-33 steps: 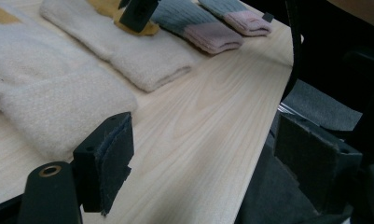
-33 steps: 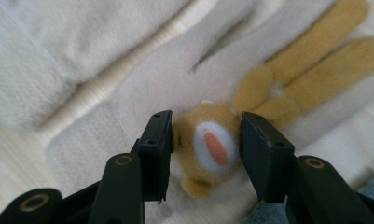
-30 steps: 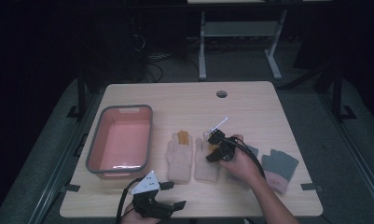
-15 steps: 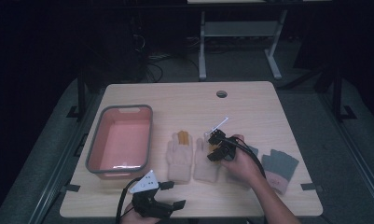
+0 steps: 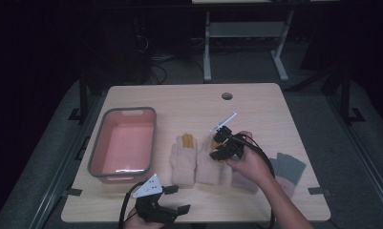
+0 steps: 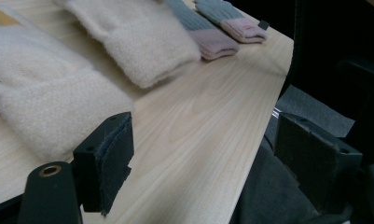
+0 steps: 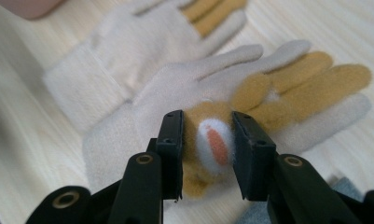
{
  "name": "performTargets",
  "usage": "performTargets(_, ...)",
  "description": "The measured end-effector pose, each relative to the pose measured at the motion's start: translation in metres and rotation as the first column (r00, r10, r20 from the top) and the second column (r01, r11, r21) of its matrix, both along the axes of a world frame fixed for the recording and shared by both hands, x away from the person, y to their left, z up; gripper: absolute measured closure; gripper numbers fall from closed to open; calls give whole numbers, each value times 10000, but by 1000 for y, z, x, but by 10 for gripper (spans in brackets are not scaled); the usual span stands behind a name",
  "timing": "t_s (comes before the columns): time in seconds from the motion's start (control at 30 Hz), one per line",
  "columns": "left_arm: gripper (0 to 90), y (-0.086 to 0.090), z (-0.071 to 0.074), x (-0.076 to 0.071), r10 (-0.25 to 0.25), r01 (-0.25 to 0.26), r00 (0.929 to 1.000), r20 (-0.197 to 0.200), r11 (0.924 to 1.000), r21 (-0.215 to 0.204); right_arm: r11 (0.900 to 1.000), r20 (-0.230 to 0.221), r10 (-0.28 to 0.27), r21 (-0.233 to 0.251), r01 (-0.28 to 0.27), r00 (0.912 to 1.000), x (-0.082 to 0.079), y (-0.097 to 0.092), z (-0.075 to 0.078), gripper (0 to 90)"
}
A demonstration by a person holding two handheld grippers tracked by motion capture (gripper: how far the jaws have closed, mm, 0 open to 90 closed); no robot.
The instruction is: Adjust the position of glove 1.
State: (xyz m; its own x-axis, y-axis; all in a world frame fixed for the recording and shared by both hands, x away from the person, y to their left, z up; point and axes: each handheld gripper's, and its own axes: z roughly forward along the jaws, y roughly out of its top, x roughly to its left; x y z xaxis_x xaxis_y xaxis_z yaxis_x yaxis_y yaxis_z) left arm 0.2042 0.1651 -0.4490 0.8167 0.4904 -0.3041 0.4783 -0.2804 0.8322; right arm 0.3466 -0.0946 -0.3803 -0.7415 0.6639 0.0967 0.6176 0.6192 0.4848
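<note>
Two cream gloves with tan fingers lie palm-up side by side mid-table, the left one point(image 5: 183, 160) point(image 7: 128, 46) and the right one point(image 5: 209, 168) point(image 7: 170, 93). My right gripper point(image 5: 217, 152) point(image 7: 208, 140) is shut on a tan-and-white tuft point(image 7: 215, 142) of the right cream glove, just below its fingers. My left gripper point(image 5: 178, 199) point(image 6: 208, 154) stands open at the table's front edge, holding nothing, its jaws wide apart. In the left gripper view, the cream glove cuffs point(image 6: 45, 107) lie just ahead of it.
A pink tray with a grey rim point(image 5: 96, 152) sits at the left. A grey pair of gloves with pink cuffs point(image 5: 288, 169) point(image 6: 212, 32) lies at the right, beside the person's right hand. A cable hole point(image 5: 227, 96) is at the table's far side.
</note>
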Motion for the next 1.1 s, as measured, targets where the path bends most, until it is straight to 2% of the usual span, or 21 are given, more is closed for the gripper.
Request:
performTargets(0.17, 203, 2, 2, 0, -37, 37, 9999, 119, 10000, -6, 9993, 244, 372, 22, -373, 9990, -3, 15, 13, 658)
performTargets(0.2, 203, 1, 2, -1, 45, -44, 10000, 22, 9999, -119, 9989, 271, 461, 8, -461, 9986, -3, 21, 16, 658)
performTargets(0.33, 203, 3, 3, -2, -32, 31, 10000, 93, 10000, 17, 9967, 546, 795, -228, -783, 9953, 0, 37, 20, 658)
performTargets(0.53, 203, 5, 3, -2, 2, -2, 10000, 58, 10000, -65, 9921, 520, 1244, -211, -1234, 9909, 3, 62, 21, 657)
performTargets(0.63, 203, 6, 4, -3, 66, -65, 10000, 35, 9998, -176, 9893, 551, 1449, -247, -1437, 9879, 6, 74, 19, 657)
performTargets(0.7, 203, 7, 5, -3, 34, -34, 10000, 49, 9999, -110, 9877, 505, 1550, -278, -1537, 9866, 7, 80, 16, 657)
performTargets(0.83, 203, 7, 5, -2, 42, -41, 10000, 45, 9999, -146, 9845, 362, 1693, -519, -1673, 9849, 11, 91, 8, 655)
performTargets(0.93, 203, 8, 5, -3, 64, -63, 10000, 47, 9998, -210, 9833, 204, 1692, -710, -1673, 9854, 15, 93, 0, 653)
performTargets(1.0, 203, 8, 5, -2, 36, -34, 9999, 107, 9998, -180, 9848, 56, 1632, -603, -1626, 9866, 19, 92, -6, 650)
performTargets(1.1, 203, 6, 5, -3, 106, -106, 9999, -9, 9996, -280, 9859, -99, 1568, -579, -1571, 9876, 22, 91, -15, 643)
